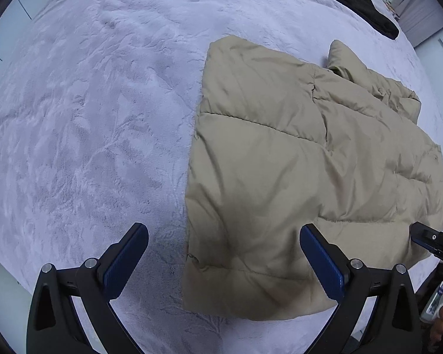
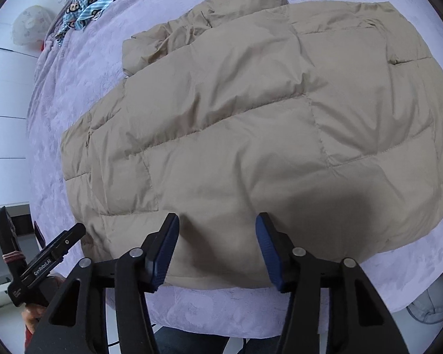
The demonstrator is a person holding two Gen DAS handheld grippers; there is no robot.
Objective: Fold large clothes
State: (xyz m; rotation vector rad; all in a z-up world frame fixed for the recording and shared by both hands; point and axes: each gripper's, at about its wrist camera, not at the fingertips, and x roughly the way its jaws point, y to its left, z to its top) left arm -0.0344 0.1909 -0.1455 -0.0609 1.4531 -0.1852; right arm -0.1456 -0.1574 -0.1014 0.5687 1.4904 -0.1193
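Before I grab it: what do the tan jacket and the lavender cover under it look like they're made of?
The tan quilted puffer jacket looks like a thin, smooth woven shell, probably nylon or polyester, over soft filling: stitched panels puff up, with fine creases and a faint sheen. The lavender bed cover looks like plush fleece or velvet: a matte, fuzzy nap with an embossed leaf pattern.

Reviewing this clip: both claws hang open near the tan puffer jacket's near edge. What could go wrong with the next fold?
1. The puffer jacket is thick and puffy; the open right claw may pinch only the top layer, so the fold drags unevenly.
2. The left claw straddles the jacket's side edge and could catch the plush blanket too.
3. The bunched collar may stay lumpy.
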